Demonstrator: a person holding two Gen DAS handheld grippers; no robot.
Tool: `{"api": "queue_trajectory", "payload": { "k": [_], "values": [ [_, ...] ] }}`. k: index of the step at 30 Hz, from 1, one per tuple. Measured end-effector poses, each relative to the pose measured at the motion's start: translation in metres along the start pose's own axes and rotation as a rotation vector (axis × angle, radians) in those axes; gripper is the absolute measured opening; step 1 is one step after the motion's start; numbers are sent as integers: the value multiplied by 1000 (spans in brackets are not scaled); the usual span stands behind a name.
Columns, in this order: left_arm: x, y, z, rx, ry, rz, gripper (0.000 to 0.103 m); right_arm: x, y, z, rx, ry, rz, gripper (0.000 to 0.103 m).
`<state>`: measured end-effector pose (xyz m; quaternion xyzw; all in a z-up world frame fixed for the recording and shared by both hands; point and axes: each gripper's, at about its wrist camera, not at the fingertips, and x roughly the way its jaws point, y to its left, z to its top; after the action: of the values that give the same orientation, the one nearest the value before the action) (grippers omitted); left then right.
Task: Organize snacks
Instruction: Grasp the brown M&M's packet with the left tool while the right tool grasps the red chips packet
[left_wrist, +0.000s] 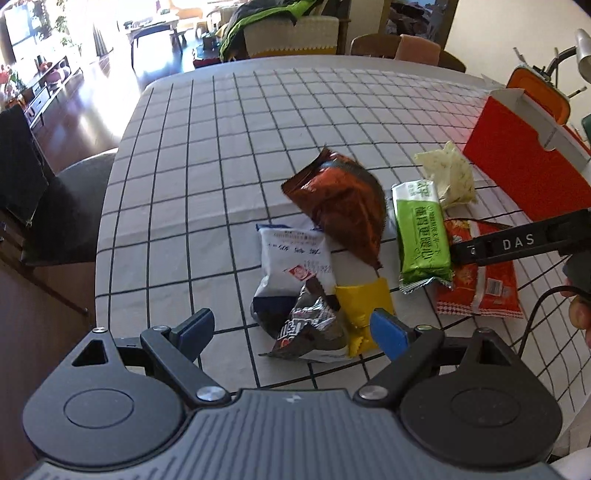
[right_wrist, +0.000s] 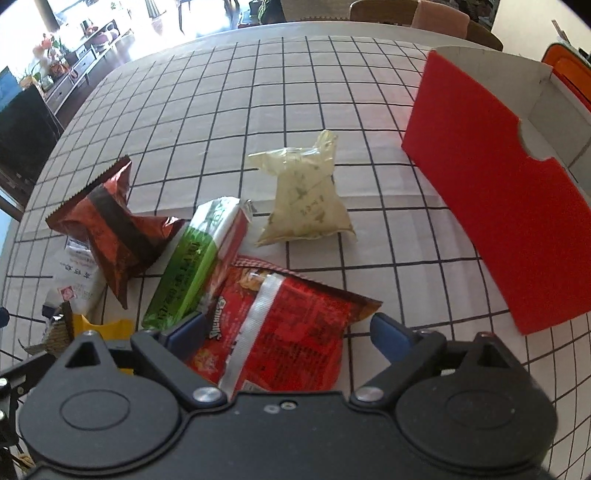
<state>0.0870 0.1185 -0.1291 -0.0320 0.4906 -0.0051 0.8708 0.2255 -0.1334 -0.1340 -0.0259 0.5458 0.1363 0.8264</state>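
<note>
Several snack packets lie in a loose pile on the checked tablecloth (left_wrist: 207, 155). My left gripper (left_wrist: 295, 330) is open over a silver-and-dark packet (left_wrist: 310, 332), beside a yellow packet (left_wrist: 364, 306) and a white-and-blue packet (left_wrist: 291, 266). A brown-orange bag (left_wrist: 340, 199), a green bar (left_wrist: 421, 236) and a pale cream packet (left_wrist: 448, 177) lie further off. My right gripper (right_wrist: 288, 332) is open around a red packet (right_wrist: 288, 332), which lies flat on the table. The right gripper's fingers (left_wrist: 513, 243) show over the red packet (left_wrist: 480, 291) in the left wrist view.
An open red cardboard box (right_wrist: 491, 206) stands at the right, also seen in the left wrist view (left_wrist: 524, 166). An orange-rimmed object (left_wrist: 539, 92) sits behind it. Chairs stand at the table's far edge (left_wrist: 421, 48) and left side (left_wrist: 70, 206).
</note>
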Motion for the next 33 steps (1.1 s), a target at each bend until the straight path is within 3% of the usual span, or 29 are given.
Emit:
{"api": "queue_trajectory", "payload": {
  "k": [11,19,22,24,33],
  "values": [
    [22,15,-3,-124,60,-42,91,10,3,-7,-24,12,-58,84],
    [25,15,-4,-160,74,-68,71,4,-4,-13,-46,5,-41,76],
    [24,15,-4,-170,75,-89,60,1,-7,-14,-57,-6,-33,71],
    [23,16,-4,-184,81,-100,45,0,-8,-16,-68,-9,-32,71],
    [21,15,-6,-199,95,-74,33,-9,-26,-19,-53,-21,22,70]
  ]
}}
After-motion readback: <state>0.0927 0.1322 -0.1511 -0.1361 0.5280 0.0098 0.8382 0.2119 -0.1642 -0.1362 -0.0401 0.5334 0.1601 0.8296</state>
